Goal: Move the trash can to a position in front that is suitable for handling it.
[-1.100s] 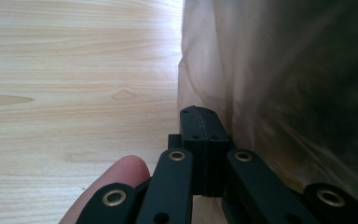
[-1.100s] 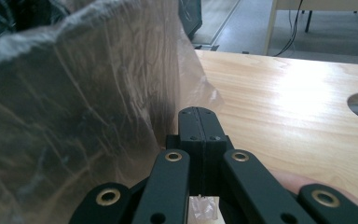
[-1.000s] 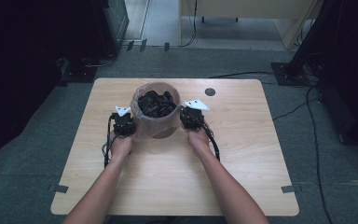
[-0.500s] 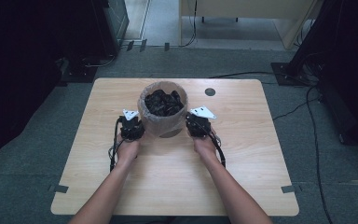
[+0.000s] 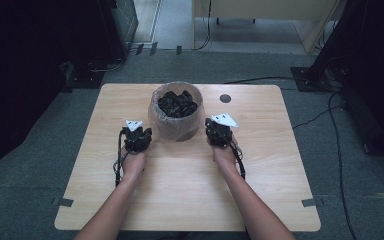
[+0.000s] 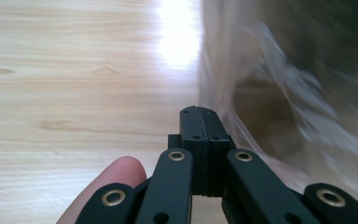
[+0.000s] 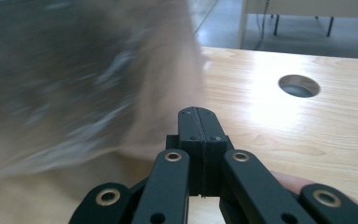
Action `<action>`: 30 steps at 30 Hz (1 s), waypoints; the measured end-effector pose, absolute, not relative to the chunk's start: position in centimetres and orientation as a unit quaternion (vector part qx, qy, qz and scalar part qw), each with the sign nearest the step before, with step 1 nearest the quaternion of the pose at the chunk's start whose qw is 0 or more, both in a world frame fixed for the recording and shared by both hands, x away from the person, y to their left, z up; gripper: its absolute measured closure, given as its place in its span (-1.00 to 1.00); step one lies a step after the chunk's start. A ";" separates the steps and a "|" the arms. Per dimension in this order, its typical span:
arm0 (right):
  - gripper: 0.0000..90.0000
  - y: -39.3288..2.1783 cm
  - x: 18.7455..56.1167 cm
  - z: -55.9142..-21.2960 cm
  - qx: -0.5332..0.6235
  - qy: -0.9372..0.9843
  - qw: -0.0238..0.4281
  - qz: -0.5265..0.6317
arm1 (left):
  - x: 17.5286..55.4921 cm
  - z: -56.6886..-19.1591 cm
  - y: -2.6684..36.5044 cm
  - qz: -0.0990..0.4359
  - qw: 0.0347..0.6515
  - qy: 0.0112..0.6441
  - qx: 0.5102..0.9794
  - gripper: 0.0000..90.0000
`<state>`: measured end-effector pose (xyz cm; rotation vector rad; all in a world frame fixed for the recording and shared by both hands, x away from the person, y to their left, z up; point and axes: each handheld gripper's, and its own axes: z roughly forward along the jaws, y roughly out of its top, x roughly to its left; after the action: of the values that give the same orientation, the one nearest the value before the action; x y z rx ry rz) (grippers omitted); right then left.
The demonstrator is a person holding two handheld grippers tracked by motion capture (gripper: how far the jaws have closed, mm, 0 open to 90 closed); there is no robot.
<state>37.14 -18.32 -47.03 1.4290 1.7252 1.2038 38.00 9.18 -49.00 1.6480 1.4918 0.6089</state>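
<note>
A round tub (image 5: 176,125) lined with a clear plastic bag stands at the table's far middle, holding several dark pieces (image 5: 177,103). My left gripper (image 5: 139,134) sits close beside its left wall, jaws shut with nothing between them. In the left gripper view the shut left gripper (image 6: 198,112) points past the blurred bag (image 6: 279,107) on its right. My right gripper (image 5: 217,128) is shut too, right beside the tub's right wall. The right gripper view has the right gripper (image 7: 198,113) next to the blurred tub (image 7: 98,93) on its left. Whether either touches the tub I cannot tell.
The wooden table (image 5: 190,190) has a round cable hole (image 5: 225,98) behind and right of the tub, also seen as the hole (image 7: 299,86) in the right gripper view. Cables trail from both grippers along the forearms. Dark equipment and floor cables surround the table.
The tub has shifted a little to the right and away. Both hands moved right with it and drew slightly back toward the person; both grippers stayed shut.
</note>
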 end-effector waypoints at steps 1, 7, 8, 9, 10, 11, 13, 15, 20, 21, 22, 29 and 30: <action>1.00 -18.3 37.1 -47.0 0.537 0.648 0.295 0.452 | 38.0 -49.0 9.2 0.241 0.406 0.591 0.653 1.00; 1.00 -18.9 39.8 -47.0 0.550 0.639 0.295 0.451 | 39.6 -48.8 10.2 0.243 0.410 0.606 0.637 1.00; 1.00 -18.9 40.2 -47.0 0.552 0.637 0.294 0.450 | 39.9 -48.6 10.3 0.244 0.411 0.606 0.635 1.00; 1.00 -19.0 40.8 -46.9 0.554 0.634 0.292 0.454 | 40.1 -48.6 10.4 0.245 0.411 0.605 0.636 1.00; 1.00 -19.0 41.2 -46.8 0.554 0.633 0.292 0.455 | 40.4 -48.5 10.4 0.246 0.414 0.606 0.633 1.00; 1.00 -19.0 41.7 -46.7 0.554 0.631 0.293 0.457 | 40.6 -48.3 10.4 0.246 0.415 0.606 0.633 1.00; 1.00 -19.0 42.6 -46.5 0.555 0.628 0.290 0.462 | 41.1 -48.1 10.4 0.245 0.419 0.606 0.630 1.00; 1.00 -18.9 43.4 -46.4 0.553 0.631 0.286 0.463 | 41.6 -48.0 10.4 0.245 0.419 0.601 0.636 1.00; 1.00 -18.0 45.4 -46.1 0.532 0.653 0.285 0.458 | 42.8 -47.6 9.9 0.243 0.424 0.593 0.639 1.00; 1.00 -17.9 45.7 -46.0 0.532 0.652 0.281 0.462 | 43.0 -47.6 9.9 0.242 0.426 0.592 0.640 1.00; 1.00 -17.9 46.6 -46.1 0.537 0.647 0.256 0.477 | 43.5 -47.5 9.6 0.237 0.430 0.591 0.640 1.00; 1.00 -17.9 48.3 -46.2 0.531 0.648 0.254 0.483 | 44.5 -47.4 8.5 0.219 0.437 0.574 0.657 1.00; 1.00 -17.9 48.6 -46.2 0.528 0.649 0.253 0.485 | 44.6 -47.4 8.4 0.217 0.438 0.572 0.659 1.00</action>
<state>48.60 -17.92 -46.20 1.4356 1.7645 1.3194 44.55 8.36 -47.37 1.6384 1.4218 0.5395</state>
